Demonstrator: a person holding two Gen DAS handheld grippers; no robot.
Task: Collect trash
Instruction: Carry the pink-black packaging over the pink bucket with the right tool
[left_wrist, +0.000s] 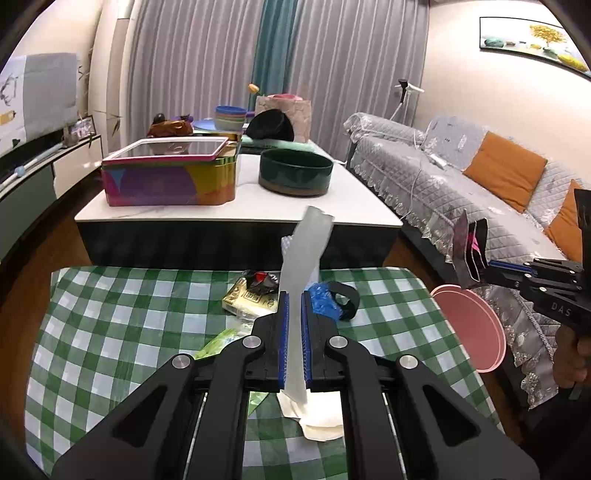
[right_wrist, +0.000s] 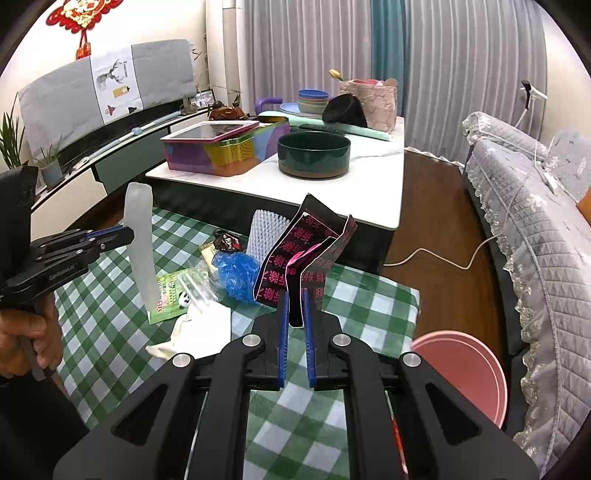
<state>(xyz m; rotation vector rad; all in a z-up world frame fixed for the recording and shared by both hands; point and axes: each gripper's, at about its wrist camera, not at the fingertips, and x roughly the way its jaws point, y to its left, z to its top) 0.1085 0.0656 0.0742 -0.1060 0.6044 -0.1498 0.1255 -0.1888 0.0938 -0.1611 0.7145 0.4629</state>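
My left gripper (left_wrist: 294, 295) is shut on a long translucent grey plastic strip (left_wrist: 304, 258) and holds it upright above the green checked cloth (left_wrist: 110, 325); the strip also shows in the right wrist view (right_wrist: 142, 243). My right gripper (right_wrist: 294, 295) is shut on a folded black carton with pink lettering (right_wrist: 299, 254), held above the cloth's right side; the carton also shows in the left wrist view (left_wrist: 469, 254). A pink bin (right_wrist: 465, 369) stands on the floor right of the cloth. A blue crumpled bag (right_wrist: 236, 273), white tissue (right_wrist: 199, 328) and green wrapper (right_wrist: 170, 295) lie on the cloth.
A white low table (left_wrist: 236, 210) beyond the cloth carries a colourful tin (left_wrist: 170, 177) and a dark green bowl (left_wrist: 295, 171). A grey covered sofa (left_wrist: 461, 177) runs along the right. A white cable (right_wrist: 443, 258) lies on the wooden floor.
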